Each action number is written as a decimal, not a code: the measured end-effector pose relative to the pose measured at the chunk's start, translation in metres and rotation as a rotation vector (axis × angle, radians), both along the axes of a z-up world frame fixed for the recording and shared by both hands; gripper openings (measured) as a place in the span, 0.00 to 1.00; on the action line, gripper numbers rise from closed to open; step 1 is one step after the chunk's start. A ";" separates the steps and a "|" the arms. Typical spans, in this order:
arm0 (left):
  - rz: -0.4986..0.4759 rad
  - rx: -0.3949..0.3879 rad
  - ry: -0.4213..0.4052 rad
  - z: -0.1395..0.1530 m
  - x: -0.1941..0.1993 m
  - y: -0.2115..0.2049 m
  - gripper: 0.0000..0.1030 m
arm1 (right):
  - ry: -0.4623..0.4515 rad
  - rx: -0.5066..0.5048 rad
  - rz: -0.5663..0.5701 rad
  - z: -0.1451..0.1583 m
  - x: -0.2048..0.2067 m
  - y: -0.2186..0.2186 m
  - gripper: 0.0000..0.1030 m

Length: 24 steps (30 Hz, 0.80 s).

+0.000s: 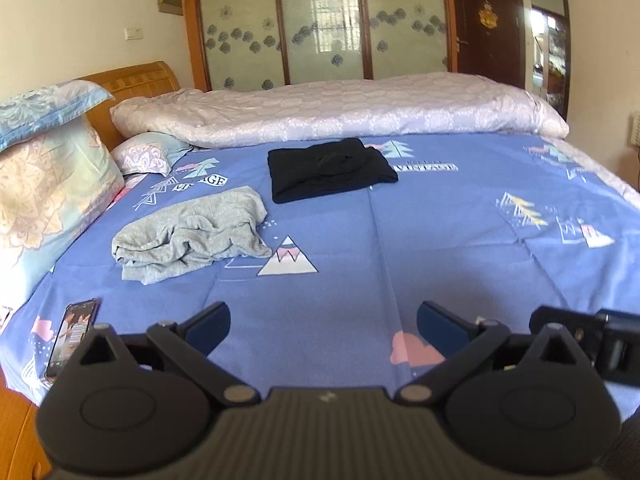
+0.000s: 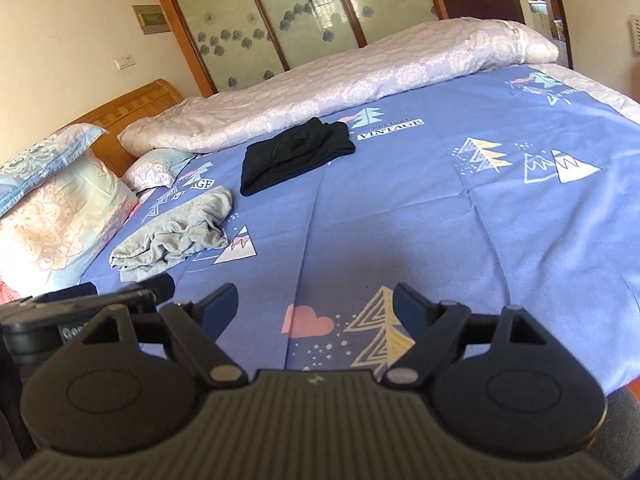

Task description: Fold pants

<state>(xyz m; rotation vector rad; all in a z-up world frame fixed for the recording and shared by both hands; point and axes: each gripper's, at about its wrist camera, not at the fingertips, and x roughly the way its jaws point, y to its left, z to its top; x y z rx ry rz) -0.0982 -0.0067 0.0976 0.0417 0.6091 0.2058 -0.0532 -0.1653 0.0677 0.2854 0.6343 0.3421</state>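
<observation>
Operator: Jaws of the left gripper [image 1: 323,330] are seen spread wide, nothing held between them; bare blue printed bedsheet [image 1: 440,248] is seen in the gap.

Checker: Confirmed. The right gripper [image 2: 316,312] is likewise parted and empty above the same sheet.

Operator: Black pants [image 1: 332,170] are located folded flat far up the bed, just before the rolled pink quilt [image 1: 340,110].

Checker: A crumpled grey garment [image 1: 192,236] is found nearer, toward the pillows [image 1: 52,184], apart from the pants. A phone [image 1: 72,332] is noted at the bed's near left edge.
</observation>
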 end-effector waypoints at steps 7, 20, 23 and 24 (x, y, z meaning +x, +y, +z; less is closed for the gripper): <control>0.004 0.016 0.016 -0.010 0.005 0.001 1.00 | 0.030 0.030 -0.022 -0.010 0.009 0.002 0.84; 0.038 0.050 0.073 -0.037 0.014 0.000 1.00 | 0.103 0.065 -0.020 -0.029 0.016 -0.010 0.88; 0.046 0.053 0.089 -0.044 0.016 0.001 1.00 | 0.129 0.067 -0.016 -0.035 0.019 -0.010 0.88; 0.048 0.050 0.095 -0.046 0.017 0.002 1.00 | 0.139 0.064 -0.013 -0.038 0.019 -0.009 0.88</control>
